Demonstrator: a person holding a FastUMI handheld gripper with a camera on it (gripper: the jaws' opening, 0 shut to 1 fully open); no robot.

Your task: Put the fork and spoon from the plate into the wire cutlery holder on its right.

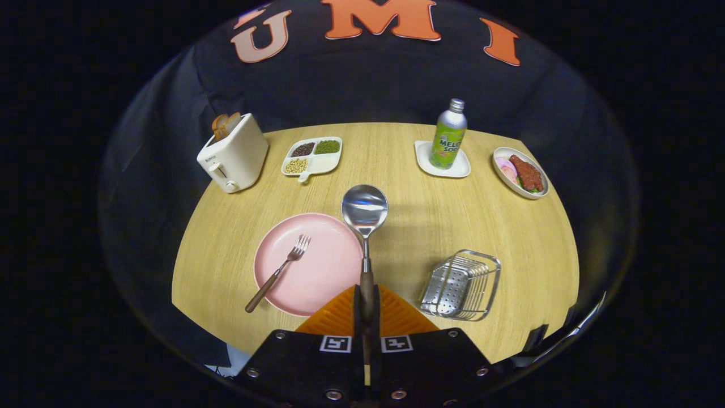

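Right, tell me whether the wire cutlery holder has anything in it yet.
Empty. The wire cutlery holder shows only its bare perforated base; the fork lies on the pink plate, and the tool is shut on the spoon.

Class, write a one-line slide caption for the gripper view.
Tool shut on the spoon handle, lifted above the table; fork left on the plate, holder to the right.

Fingers [367, 294] closed on spoon [365, 211] handle. Bare surface [408, 226] between plate [317, 266] and wire cutlery holder [461, 286]: passage free. Holder top open. Bottle [448, 136], dishes stand near far edge.
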